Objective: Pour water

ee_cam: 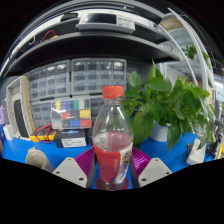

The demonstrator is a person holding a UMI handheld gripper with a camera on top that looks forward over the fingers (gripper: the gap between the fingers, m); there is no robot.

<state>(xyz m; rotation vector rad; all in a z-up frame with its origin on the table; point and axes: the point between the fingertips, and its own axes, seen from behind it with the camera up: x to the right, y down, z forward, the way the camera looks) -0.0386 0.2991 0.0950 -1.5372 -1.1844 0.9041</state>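
We've got the gripper (112, 172) pinching the clear plastic bottle w/ orange cap & red label (112, 140) upright between its fingers, above the blue table (20, 150), near the green plant (170, 105); pouring's not begun, no receiving vessel visible.

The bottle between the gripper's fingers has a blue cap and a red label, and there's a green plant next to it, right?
Not quite: the cap is orange-red, not blue. The gripper view shows it on top of the clear bottle, which stands between the gripper fingers. The red label and the green plant beside the bottle are right.
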